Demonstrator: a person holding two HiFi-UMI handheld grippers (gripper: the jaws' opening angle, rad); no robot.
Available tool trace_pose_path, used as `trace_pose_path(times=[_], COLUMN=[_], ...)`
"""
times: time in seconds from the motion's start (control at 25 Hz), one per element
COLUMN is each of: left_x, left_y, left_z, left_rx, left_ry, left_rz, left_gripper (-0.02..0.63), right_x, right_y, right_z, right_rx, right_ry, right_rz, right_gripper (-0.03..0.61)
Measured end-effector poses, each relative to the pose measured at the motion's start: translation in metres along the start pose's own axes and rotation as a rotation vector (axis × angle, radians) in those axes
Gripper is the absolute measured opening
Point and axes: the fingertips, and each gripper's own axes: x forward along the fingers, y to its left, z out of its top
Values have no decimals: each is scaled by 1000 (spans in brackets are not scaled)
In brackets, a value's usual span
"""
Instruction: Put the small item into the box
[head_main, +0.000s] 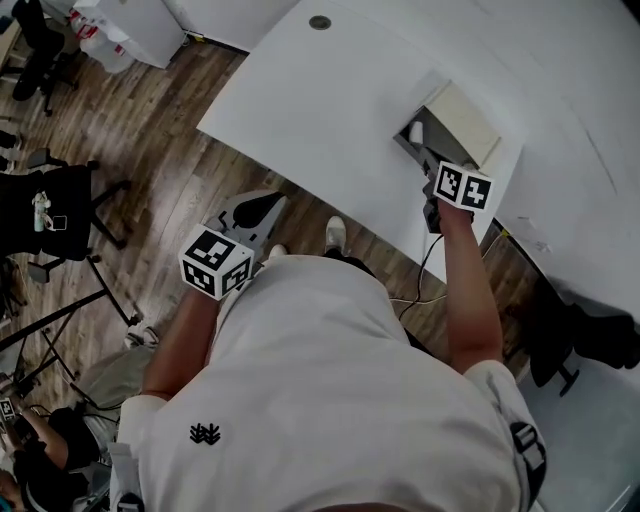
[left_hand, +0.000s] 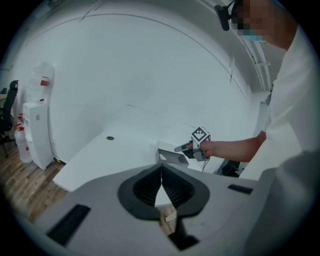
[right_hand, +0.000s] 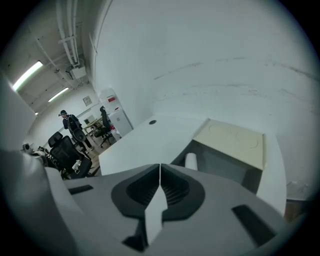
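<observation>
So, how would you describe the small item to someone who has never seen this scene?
On the white table sits a grey box with its beige lid open. The small item stands upright in one corner: a white cylinder, pale against the dark walls.

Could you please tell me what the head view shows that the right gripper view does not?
Head view only: the left gripper, held clear of the white table. Right gripper view only: the right gripper seen shut, nothing between its jaws, and ceiling lights. Both: the white table, the open box, the small white item inside it.
</observation>
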Motion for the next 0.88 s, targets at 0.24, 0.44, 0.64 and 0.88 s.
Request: trace_pose_path(times=[0.24, 0.44, 0.64, 0.88], left_x=[-21, -50, -77, -97], left_y=[0, 10, 17, 14], left_z=[-12, -26, -42, -60], left_rx=[13, 10, 20, 22], left_ry=[-3, -5, -3, 3], left_rz=[-40, -50, -74, -118], left_gripper=[9, 8, 9, 9], right_x=[-31, -60, -83, -105], right_y=[63, 113, 161, 210], right_z=[-33, -65, -97, -129], right_rx=[-20, -37, -113, -133], right_ry=[-41, -51, -66, -89], right_rz=[86, 120, 101, 120], right_gripper=[8, 6, 6, 6])
